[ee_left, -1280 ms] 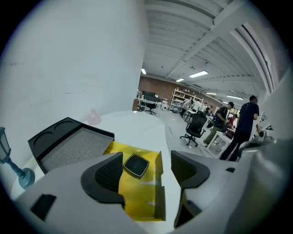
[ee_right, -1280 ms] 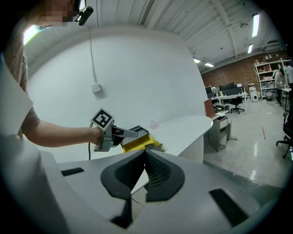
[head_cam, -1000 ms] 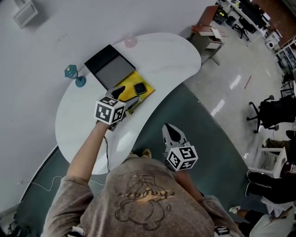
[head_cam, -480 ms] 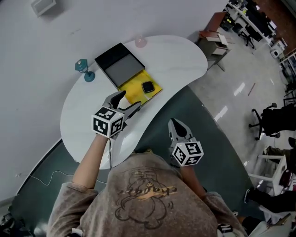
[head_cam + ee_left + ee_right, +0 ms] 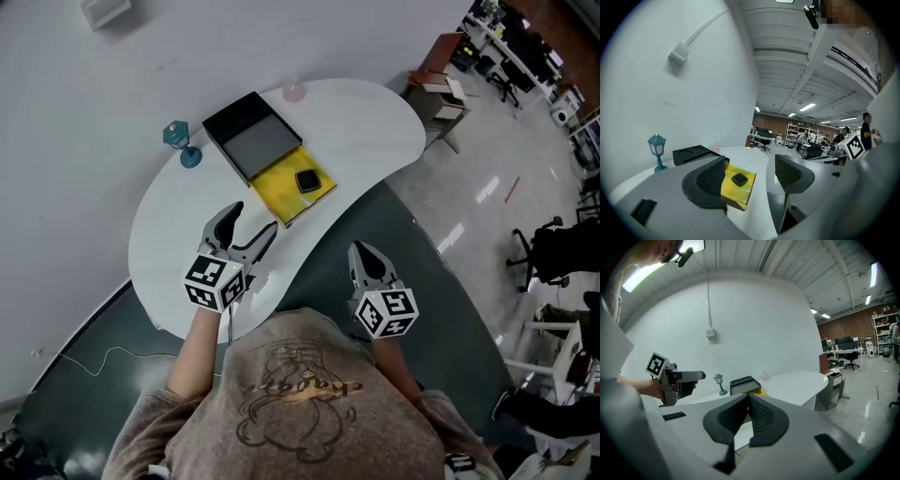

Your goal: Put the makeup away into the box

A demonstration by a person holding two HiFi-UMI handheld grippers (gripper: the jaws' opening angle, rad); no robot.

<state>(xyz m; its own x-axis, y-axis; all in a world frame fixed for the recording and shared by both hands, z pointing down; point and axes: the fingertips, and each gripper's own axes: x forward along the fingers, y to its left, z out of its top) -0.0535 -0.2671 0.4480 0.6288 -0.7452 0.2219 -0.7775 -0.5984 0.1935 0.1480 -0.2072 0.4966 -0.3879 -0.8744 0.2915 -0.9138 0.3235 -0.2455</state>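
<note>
Left gripper [image 5: 251, 221] has drawn back nearer, fingers spread and empty; right gripper [image 5: 365, 258] fingers are pressed together. Compact [image 5: 307, 180] looks light, hard, slick: pinch opposite edges.

Compact [image 5: 307, 181] on a likely mat [image 5: 272, 194] against box [image 5: 251, 139], lamp [image 5: 180, 142] left of box

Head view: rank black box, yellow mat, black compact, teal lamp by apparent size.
1. black box
2. yellow mat
3. teal lamp and black compact: look about alike, so I'm not ranking them.
</note>
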